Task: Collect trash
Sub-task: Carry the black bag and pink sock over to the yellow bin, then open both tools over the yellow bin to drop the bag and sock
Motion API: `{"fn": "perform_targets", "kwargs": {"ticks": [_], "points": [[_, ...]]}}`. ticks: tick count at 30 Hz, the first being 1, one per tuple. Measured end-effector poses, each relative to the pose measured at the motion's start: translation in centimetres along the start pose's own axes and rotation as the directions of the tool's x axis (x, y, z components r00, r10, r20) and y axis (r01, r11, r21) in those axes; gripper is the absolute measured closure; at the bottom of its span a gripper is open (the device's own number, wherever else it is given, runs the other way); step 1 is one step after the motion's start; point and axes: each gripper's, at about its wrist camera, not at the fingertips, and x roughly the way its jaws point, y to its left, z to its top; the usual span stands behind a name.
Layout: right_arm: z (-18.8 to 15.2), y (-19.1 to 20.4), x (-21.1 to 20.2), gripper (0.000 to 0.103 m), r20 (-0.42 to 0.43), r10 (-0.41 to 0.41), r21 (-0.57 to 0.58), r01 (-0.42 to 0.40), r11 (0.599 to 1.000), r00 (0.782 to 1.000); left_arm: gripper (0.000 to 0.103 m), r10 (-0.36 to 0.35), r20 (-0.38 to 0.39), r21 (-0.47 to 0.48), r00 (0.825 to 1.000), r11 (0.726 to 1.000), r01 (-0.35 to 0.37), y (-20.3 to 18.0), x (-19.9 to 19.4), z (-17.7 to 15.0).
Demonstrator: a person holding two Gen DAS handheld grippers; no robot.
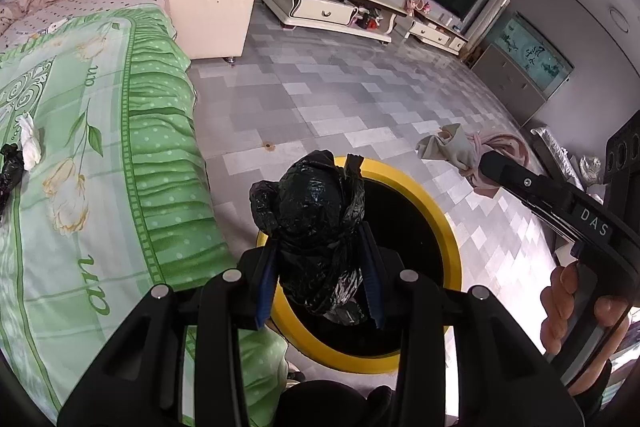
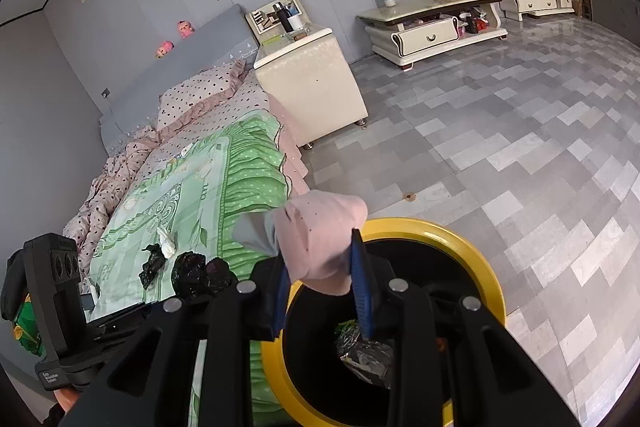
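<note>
My left gripper (image 1: 318,247) is shut on a crumpled black plastic bag (image 1: 316,211) and holds it above the yellow-rimmed bin (image 1: 448,227) beside the bed. My right gripper (image 2: 320,259) is shut on a pink and grey cloth (image 2: 320,239) over the same bin (image 2: 472,247), which holds crumpled silver trash (image 2: 366,355). On the green bedspread lie a white tissue (image 1: 30,143) and a small black bag (image 1: 10,163). Both show in the right wrist view, the tissue (image 2: 166,243) and the bag (image 2: 152,265), next to the left gripper's black bag (image 2: 200,273).
The bed (image 1: 100,147) is on the left. A cream nightstand (image 1: 208,7) stands beyond it, and a TV cabinet (image 1: 332,3) is along the far wall. A pile of clothes (image 1: 468,147) lies on the grey tiled floor to the right of the bin.
</note>
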Motion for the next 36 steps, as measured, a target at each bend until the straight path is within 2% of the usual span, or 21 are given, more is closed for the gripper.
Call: {"fn": "perform_targets", "kwargs": {"ticks": [9,19,25,28,36], "points": [[-0.5,-2.0,1.7,0.077,-0.029,-0.018,0.032,0.019,0.999,0.999,0.067,-0.029,-0.046,0.02,0.999,0.999,0.03,-0.8,2.8,-1.3],[-0.6,-2.4,2.1,0.074,-0.027,-0.033,0.048,0.034,0.998,0.999,0.062,-0.053,-0.055,0.023,0.997,0.998,0.054,-1.0,3.3,-1.6],[-0.7,-2.7,2.1,0.067,-0.032,-0.049,0.066,0.051,0.997,0.998,0.051,-0.063,-0.049,0.017,0.997,0.998,0.064,-0.9,2.9,-1.7],[-0.5,-2.9,1.9,0.065,-0.027,-0.061,0.071,0.063,0.995,0.998,0.042,-0.07,-0.041,0.012,0.997,0.997,0.071,-0.7,2.5,-1.8],[-0.3,-2.0,1.4,0.051,-0.008,-0.081,0.059,0.081,0.995,0.997,0.024,-0.053,-0.01,-0.004,0.999,0.999,0.053,1.1,1.1,-1.7]]}}
